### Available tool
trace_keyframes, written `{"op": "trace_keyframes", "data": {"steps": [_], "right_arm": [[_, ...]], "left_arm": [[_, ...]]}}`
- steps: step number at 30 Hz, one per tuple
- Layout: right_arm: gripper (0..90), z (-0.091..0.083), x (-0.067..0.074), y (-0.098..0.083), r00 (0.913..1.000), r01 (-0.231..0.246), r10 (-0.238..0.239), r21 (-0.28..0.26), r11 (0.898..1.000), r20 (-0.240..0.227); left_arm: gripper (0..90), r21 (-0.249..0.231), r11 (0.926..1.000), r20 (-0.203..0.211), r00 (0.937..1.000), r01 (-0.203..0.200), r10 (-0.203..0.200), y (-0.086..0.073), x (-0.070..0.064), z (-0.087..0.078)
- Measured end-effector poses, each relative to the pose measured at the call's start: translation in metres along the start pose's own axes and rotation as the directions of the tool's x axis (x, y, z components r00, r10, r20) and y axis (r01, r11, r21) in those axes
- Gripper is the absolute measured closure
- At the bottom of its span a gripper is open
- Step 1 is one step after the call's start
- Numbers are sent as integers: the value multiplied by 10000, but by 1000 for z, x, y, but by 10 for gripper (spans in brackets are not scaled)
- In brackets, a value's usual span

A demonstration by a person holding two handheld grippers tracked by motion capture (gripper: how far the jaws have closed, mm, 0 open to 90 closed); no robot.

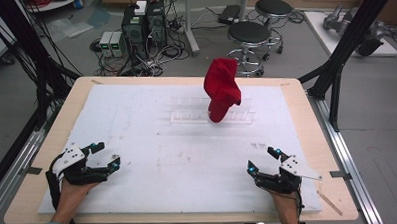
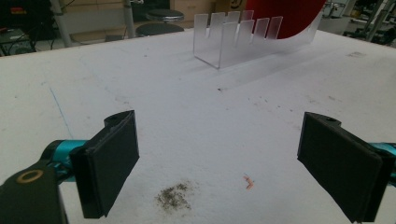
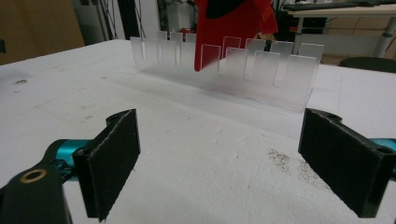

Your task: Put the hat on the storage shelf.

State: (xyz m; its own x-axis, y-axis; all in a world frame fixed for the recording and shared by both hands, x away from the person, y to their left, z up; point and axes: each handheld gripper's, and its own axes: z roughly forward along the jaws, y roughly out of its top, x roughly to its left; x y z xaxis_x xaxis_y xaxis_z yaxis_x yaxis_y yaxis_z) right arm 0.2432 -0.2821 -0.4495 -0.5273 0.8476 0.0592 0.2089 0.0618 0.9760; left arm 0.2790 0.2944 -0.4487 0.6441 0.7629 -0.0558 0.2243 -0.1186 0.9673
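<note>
A clear acrylic slotted rack [image 1: 211, 115] stands on the white mat past the table's middle; a red bowl-like dish [image 1: 221, 88] stands on edge in it, toward the rack's right half. The rack [image 2: 238, 39] and the red dish [image 2: 285, 18] appear far off at the top of the left gripper view, and the rack [image 3: 224, 70] with the red dish [image 3: 231, 28] sits nearer in the right gripper view. My left gripper [image 1: 107, 154] rests open at the near left. My right gripper [image 1: 263, 160] rests open at the near right. Nothing lies between either pair of jaws.
The white mat [image 1: 137, 129] covers most of the wooden table [image 1: 307, 118]. Specks of dirt [image 2: 173, 196] mark the mat by the left jaws. Black frame posts [image 1: 344, 42] flank the table; stools [image 1: 249, 37] and computer boxes [image 1: 143, 24] stand on the floor beyond.
</note>
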Motion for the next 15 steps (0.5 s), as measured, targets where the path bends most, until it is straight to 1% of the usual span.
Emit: {"op": "trace_keyframes", "data": {"steps": [4, 8, 15], "right_arm": [[117, -2, -1, -1, 9998, -121, 123, -173, 9998, 130], [117, -3, 1, -2, 9998, 67, -61, -367, 9993, 166], [117, -3, 2, -2, 9996, 113, -103, -347, 9993, 271]], "left_arm": [[128, -150, 9998, -64, 9999, -124, 123, -1, -2, -1], [128, -233, 9994, -98, 9996, -251, 249, -1, -3, -2], [128, -458, 9985, -232, 9994, -283, 273, -2, -3, -4]]}}
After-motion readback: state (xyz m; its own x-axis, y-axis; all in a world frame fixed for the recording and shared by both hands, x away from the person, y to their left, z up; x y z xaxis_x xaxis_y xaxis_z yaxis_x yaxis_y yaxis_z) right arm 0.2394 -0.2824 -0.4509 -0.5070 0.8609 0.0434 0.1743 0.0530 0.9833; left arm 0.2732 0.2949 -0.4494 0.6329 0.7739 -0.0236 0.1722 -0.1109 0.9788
